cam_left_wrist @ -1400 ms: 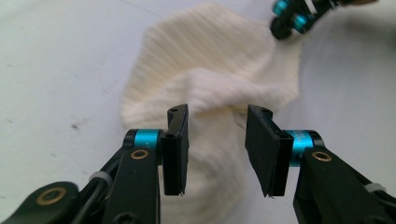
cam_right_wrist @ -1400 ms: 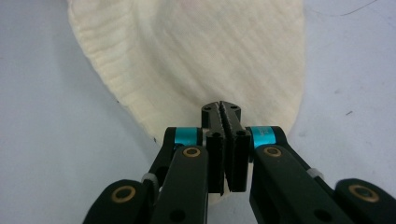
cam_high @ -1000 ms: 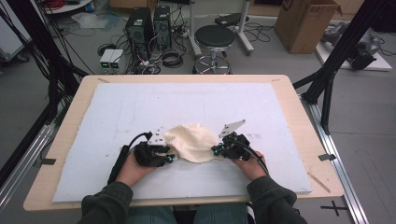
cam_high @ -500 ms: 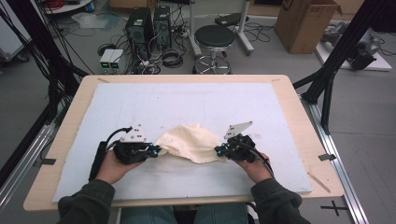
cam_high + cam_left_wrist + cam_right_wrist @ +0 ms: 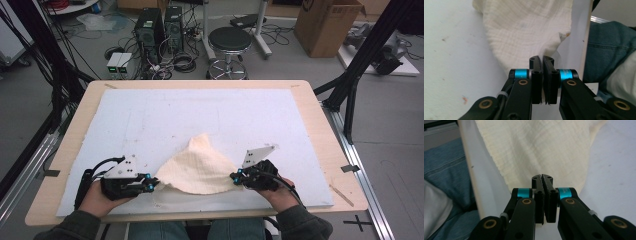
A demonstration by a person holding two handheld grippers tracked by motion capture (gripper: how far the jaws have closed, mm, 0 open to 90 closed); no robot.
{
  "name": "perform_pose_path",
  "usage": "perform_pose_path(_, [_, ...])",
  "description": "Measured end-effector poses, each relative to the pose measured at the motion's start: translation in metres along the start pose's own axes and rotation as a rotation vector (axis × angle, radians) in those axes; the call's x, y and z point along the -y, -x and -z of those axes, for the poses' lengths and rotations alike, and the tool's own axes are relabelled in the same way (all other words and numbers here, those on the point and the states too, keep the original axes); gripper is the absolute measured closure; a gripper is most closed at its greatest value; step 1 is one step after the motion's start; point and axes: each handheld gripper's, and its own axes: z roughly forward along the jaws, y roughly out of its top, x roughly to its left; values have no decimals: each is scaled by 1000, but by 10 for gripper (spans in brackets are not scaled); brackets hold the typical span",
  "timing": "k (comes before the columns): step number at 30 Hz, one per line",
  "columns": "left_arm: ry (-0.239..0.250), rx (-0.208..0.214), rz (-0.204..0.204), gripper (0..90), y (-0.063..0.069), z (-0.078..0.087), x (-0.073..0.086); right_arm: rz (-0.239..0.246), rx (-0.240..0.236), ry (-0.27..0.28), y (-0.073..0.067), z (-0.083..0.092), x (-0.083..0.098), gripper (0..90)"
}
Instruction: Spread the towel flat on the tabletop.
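A cream woven cloth (image 5: 197,170) is stretched into a triangle between my two grippers near the table's front edge, its far tip resting on the mat. My left gripper (image 5: 150,186) is shut on the cloth's left corner. In the left gripper view the jaws (image 5: 541,60) stand pressed together on the cloth (image 5: 524,32). My right gripper (image 5: 234,176) is shut on the right corner. The right gripper view shows those jaws (image 5: 542,178) pinching the cloth's (image 5: 536,147) edge. The held edge hangs slightly above the mat and casts a shadow.
A pale foam mat (image 5: 200,110) covers the wooden table (image 5: 320,125). The table's front edge runs just behind both hands, with the person's jeans (image 5: 609,50) below it. A stool (image 5: 230,42), computer towers (image 5: 160,30) and a cardboard box (image 5: 330,25) stand on the floor beyond.
The left hand has moved left and toward the front edge with the cloth's corner. The right hand has drawn back toward the front edge. The bunched cloth has spread wider between them.
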Motion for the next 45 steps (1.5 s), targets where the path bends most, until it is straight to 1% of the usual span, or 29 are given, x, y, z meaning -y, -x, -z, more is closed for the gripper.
perform_pose_path(2, [-4, 19, 7, 835, 3, -2, 6, 2, -20, -5, -6, 2, 5, 888])
perform_pose_path(4, [2, 27, 30, 713, 3, -4, 11, -1, -37, -24, -12, 1, 12, 885])
perform_pose_path(5, [8, 41, 40, 663, 2, -4, 12, -3, -45, -29, -14, 0, 15, 882])
perform_pose_path(6, [17, 46, 49, 640, 2, -5, 13, -7, -57, -33, -15, 0, 17, 862])
perform_pose_path(7, [30, 39, 58, 609, 1, -5, 13, -12, -71, -30, -17, 0, 18, 817])
perform_pose_path(8, [39, 32, 67, 581, -1, -6, 12, -12, -71, -23, -17, 1, 18, 781])
perform_pose_path(9, [50, 26, 74, 557, -2, -6, 11, -17, -78, -13, -17, 3, 17, 763])
perform_pose_path(11, [67, 10, 81, 543, -7, -9, 7, -21, -65, 17, -14, 8, 12, 727])
perform_pose_path(14, [99, -33, 114, 532, -18, -17, -1, -27, -42, 52, -3, 12, 1, 690])
perform_pose_path(17, [107, -80, 152, 533, -30, -30, -9, -36, -2, 78, 13, 10, -14, 662])
perform_pose_path(18, [96, -92, 157, 532, -34, -35, -12, -40, 12, 83, 20, 7, -19, 649])
perform_pose_path(20, [90, -104, 155, 511, -42, -46, -19, -58, 12, 102, 35, -1, -27, 617])
perform_pose_path(21, [88, -101, 163, 498, -45, -52, -22, -71, 17, 95, 42, -7, -30, 599])
perform_pose_path(23, [67, -76, 173, 458, -52, -64, -26, -91, -10, 85, 54, -20, -35, 555])
perform_pose_path(26, [16, -48, 211, 422, -61, -79, -24, -98, -39, 45, 64, -38, -37, 489])
perform_pose_path(28, [-25, -39, 221, 452, -66, -83, -21, -114, -74, 29, 69, -49, -35, 496])
perform_pose_path(29, [-20, -23, 226, 534, -66, -83, -20, -125, -83, 8, 71, -53, -34, 542])
perform_pose_path(30, [-16, -23, 213, 628, -65, -82, -19, -134, -113, -13, 72, -58, -33, 634])
perform_pose_path(31, [-11, -36, 198, 693, -63, -80, -20, -134, -128, -24, 72, -59, -33, 716])
perform_pose_path(32, [-5, -47, 191, 756, -60, -77, -20, -127, -139, -32, 70, -59, -32, 782])
perform_pose_path(33, [-3, -53, 188, 789, -58, -74, -21, -110, -145, -34, 69, -58, -32, 829])
perform_pose_path(35, [6, -60, 177, 823, -54, -68, -22, -104, -142, -38, 65, -50, -32, 856])
perform_pose_path(37, [20, -57, 180, 837, -48, -63, -24, -84, -130, -17, 60, -37, -31, 863])
perform_pose_path(38, [24, -53, 183, 836, -45, -61, -25, -81, -122, -4, 57, -30, -31, 863])
perform_pose_path(39, [26, -44, 174, 837, -41, -59, -27, -76, -123, 0, 53, -22, -31, 864])
perform_pose_path(40, [29, -38, 164, 836, -36, -58, -28, -62, -110, -2, 48, -16, -31, 863])
perform_pose_path(42, [17, -29, 138, 836, -27, -56, -30, -35, -99, -7, 39, -5, -29, 863])
perform_pose_path(43, [15, -21, 138, 836, -23, -55, -30, -20, -90, -7, 34, -1, -28, 863])
perform_pose_path(45, [6, -8, 134, 836, -16, -55, -28, -13, -99, -19, 25, 3, -23, 863])
